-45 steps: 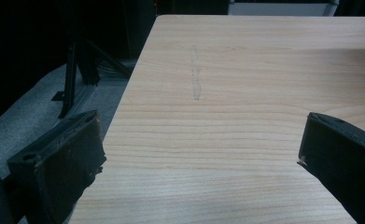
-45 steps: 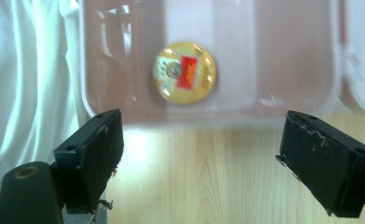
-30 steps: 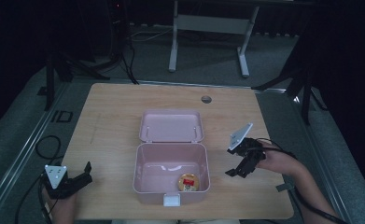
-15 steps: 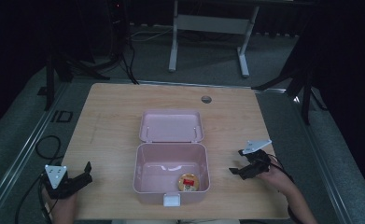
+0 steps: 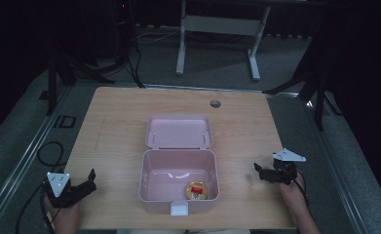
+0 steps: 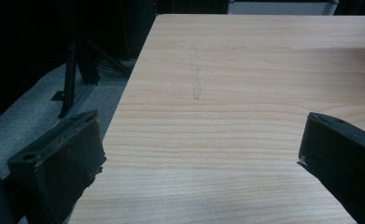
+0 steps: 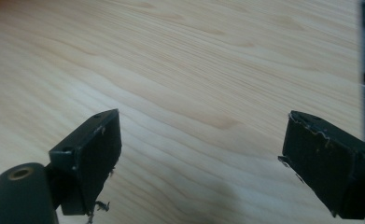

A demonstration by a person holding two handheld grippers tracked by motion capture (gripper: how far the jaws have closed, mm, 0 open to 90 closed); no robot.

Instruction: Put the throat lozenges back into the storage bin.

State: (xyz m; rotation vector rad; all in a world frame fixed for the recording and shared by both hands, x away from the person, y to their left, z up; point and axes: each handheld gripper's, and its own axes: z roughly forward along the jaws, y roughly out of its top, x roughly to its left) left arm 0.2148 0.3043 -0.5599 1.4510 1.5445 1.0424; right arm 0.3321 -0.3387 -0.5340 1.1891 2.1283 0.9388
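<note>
- Pink box (image 5: 178,180): we find it at the table's middle near edge, lid (image 5: 179,131) thrown back flat on the far side, its white latch (image 5: 180,209) facing us.
- Small round item (image 5: 196,190), red and yellow: it lies inside the box, in the near right corner of the floor.
- Right gripper (image 5: 260,171): released, jaws wide apart, just right of the box. We judge it the nearer one to the item, which lies to its left.
- Left gripper (image 5: 88,180): released too, near the table's (image 5: 120,126) left near corner, well apart from the box.
</note>
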